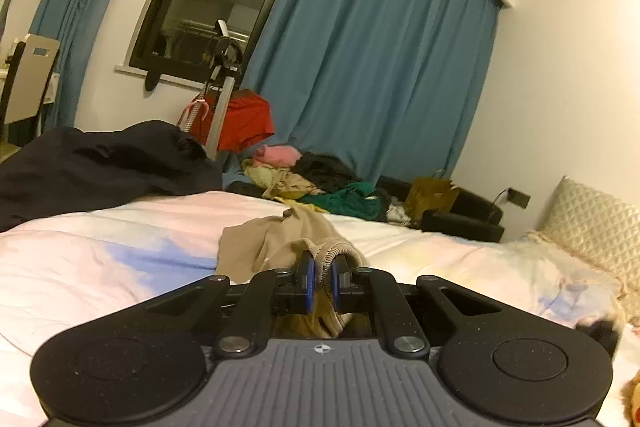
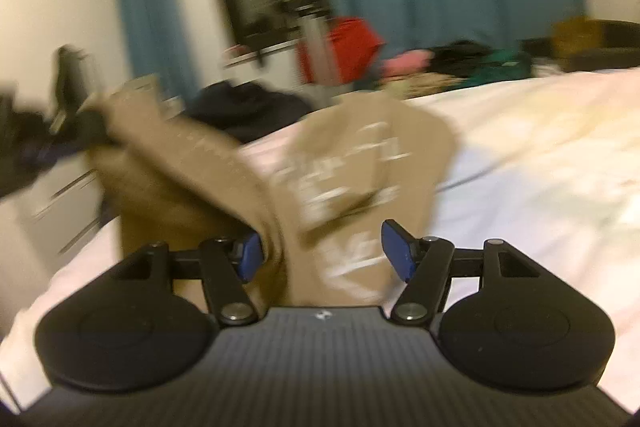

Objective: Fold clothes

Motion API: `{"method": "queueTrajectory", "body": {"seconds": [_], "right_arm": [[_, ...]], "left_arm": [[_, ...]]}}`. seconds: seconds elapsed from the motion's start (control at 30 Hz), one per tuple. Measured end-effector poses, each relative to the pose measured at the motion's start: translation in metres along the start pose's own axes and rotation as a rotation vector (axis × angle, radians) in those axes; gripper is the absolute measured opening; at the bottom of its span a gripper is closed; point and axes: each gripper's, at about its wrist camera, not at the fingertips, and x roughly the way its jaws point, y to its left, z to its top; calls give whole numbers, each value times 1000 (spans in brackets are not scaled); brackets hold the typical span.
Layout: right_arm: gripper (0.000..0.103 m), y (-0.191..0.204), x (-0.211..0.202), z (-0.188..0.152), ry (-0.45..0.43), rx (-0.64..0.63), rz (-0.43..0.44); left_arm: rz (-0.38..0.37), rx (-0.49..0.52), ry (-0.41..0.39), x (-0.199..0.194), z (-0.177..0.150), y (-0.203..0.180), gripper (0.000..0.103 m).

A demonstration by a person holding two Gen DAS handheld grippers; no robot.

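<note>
Your bed fills both views, with the tan garment draped across its sheet. Your left gripper is clamped on that garment's ribbed edge. Your right gripper has its 2 pads standing apart with the printed cloth between them; blur hides whether they touch it.

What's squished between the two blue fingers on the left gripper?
The ribbed edge of the tan garment is pinched between the left gripper's blue pads. The left wrist view shows it, with the rest of the garment lying on the bed.
</note>
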Motion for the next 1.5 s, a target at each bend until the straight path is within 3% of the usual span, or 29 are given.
{"method": "queueTrajectory", "body": {"seconds": [0.13, 0.23, 0.37, 0.43, 0.63, 0.77, 0.8, 0.93, 1.0, 1.07, 1.13, 1.23, 1.3, 1.37, 1.47, 1.5], "right_arm": [[67, -29, -11, 18, -27, 42, -58], [67, -36, -32, 27, -118, 16, -105], [68, -41, -56, 42, -260, 15, -123], [71, -40, -53, 43, -254, -4, -128], [71, -40, -1, 12, 58, -77, -209], [71, -46, 23, 1, 160, -47, -249], [71, -45, 22, 3, 149, -49, -265], [71, -50, -13, 25, -82, -48, -376], [72, -49, -39, 35, -255, -72, -424], [73, -44, -53, 40, -367, -116, -458], [74, -44, -50, 39, -351, -151, -497], [74, -61, -10, 32, -112, -137, -461], [72, -77, 21, 15, 81, -64, -384], [72, -87, 44, 0, 193, -12, -351], [67, -94, 47, 3, 165, 44, -319], [54, -91, 38, 6, 124, 52, -305]], "left_arm": [[-41, 44, 20, -2, -12, -17, 9], [-89, 81, 14, -6, -19, -33, 9], [-198, 119, -94, -31, -22, -52, 9], [-206, 121, -128, -39, -23, -56, 9], [-177, 104, -174, -52, -26, -59, 9], [-114, 59, -120, -43, -27, -49, 9], [-101, 49, -113, -42, -27, -47, 9], [-86, 38, -112, -47, -24, -43, 9], [-103, 46, -118, -50, -23, -44, 9], [-121, 71, -132, -53, -22, -49, 9], [-128, 104, -130, -54, -24, -55, 9], [-126, 104, -115, -53, -26, -55, 9], [-111, 89, -105, -50, -25, -53, 9], [-94, 76, -100, -49, -23, -50, 9], [-55, 56, -80, -47, -23, -44, 9], [-35, 52, -71, -45, -23, -41, 9]]}}
